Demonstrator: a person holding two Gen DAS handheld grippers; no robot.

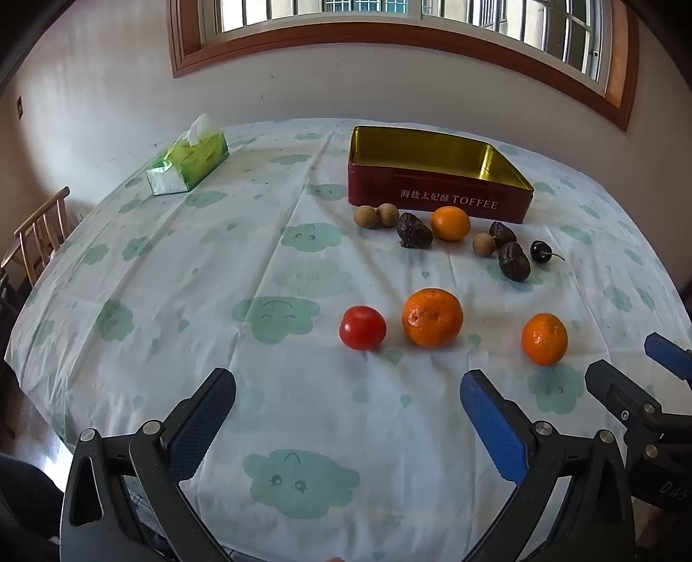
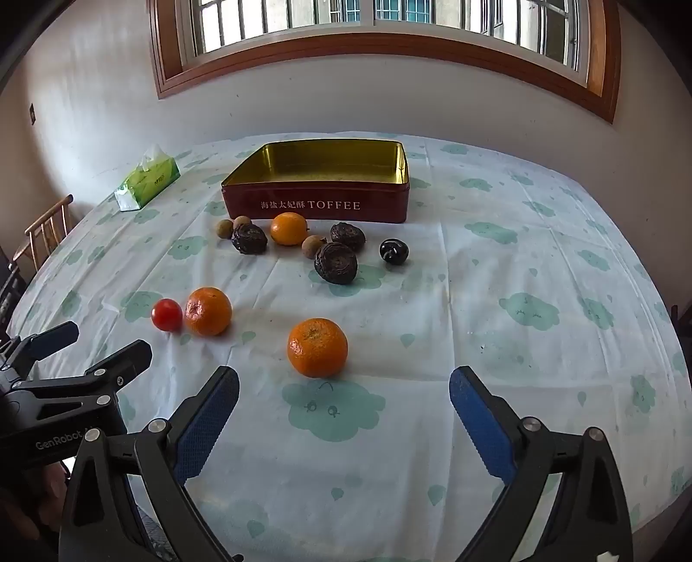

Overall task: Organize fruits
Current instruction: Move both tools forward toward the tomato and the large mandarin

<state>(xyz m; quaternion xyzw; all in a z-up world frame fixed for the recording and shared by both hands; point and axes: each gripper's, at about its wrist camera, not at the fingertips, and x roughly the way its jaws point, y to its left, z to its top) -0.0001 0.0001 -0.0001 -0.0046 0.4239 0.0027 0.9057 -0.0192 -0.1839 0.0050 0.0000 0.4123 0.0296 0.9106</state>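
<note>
On red tin: "TOFFEE"; both hand-held grippers, left and right, spread apart.

Oranges, tomato, perhaps dried fruits lie before open tin

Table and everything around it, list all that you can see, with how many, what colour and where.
toffee tin: one, red outside, gold inside, open and empty, far middle of the table.
mandarins: three, orange; two near the claws, one right in front of the tin.
tomato: one, red, beside the left near mandarin.
longans: three, tan; two by the tin's left corner, one near the middle of the fruit.
wrinkled dark fruits: three, brown-black, in front of the tin.
cherry: one, near black, rightmost.
tissue box: one, green, far left.
tablecloth: white, green clouds.
chair: wooden, left edge.
window: wood-framed, above.
left claw: black, blue pads, open.
right claw: same, open.
</note>
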